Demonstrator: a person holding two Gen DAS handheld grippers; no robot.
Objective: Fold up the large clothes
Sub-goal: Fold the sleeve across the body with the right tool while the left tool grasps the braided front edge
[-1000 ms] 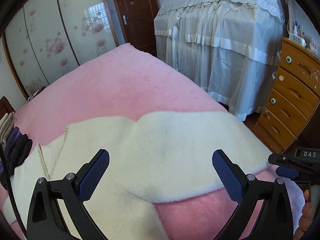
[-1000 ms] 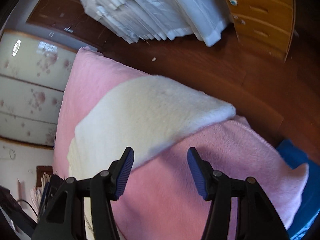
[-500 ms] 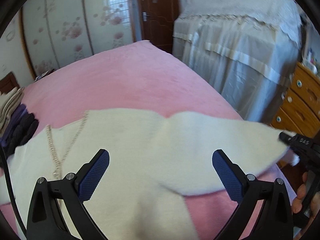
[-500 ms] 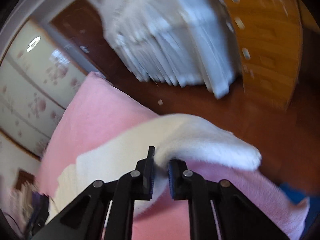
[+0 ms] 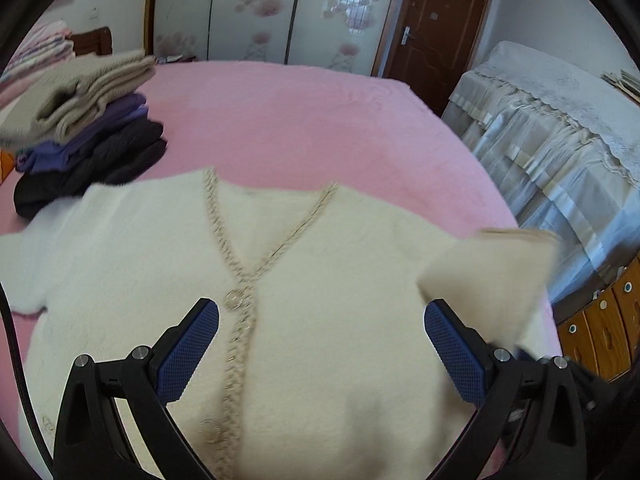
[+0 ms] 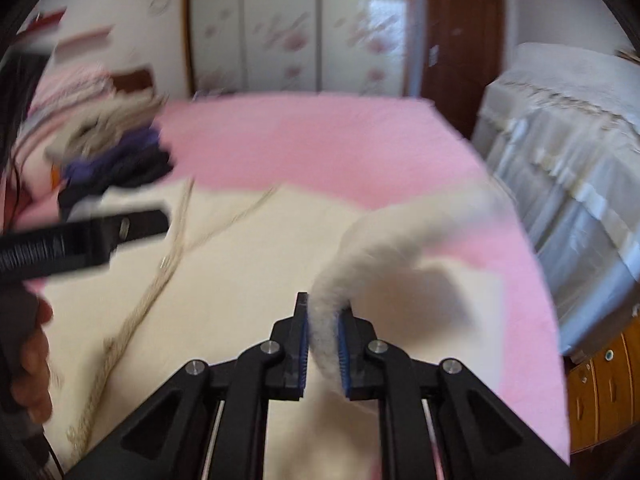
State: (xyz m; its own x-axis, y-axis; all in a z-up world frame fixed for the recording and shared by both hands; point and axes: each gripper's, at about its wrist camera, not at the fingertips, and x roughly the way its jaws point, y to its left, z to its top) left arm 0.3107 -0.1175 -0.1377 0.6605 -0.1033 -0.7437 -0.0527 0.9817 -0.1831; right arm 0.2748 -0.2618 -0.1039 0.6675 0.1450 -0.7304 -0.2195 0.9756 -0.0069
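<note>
- Right claw (image 6: 323,334) has just been closing: a second ago it was wide open over the bed (image 5: 304,120), now the right sleeve (image 6: 384,256) of the cream cardigan (image 5: 304,280) is pinched between the pads and lifted.
- Sleeve fold judged started; body folds not yet done.
- Cardigan is spread front-up on the bed, near the folded stack (image 5: 84,128).
- Left claw (image 5: 320,356) is wide open, nothing held, hovering over the cardigan's front.

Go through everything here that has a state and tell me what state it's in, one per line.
White cardigan: spread on bed, front up.
Sleeve: lifted, pinched.
Right gripper: shut on sleeve.
Left gripper: open, empty.
Clothes stack: folded.
Door: closed.
</note>
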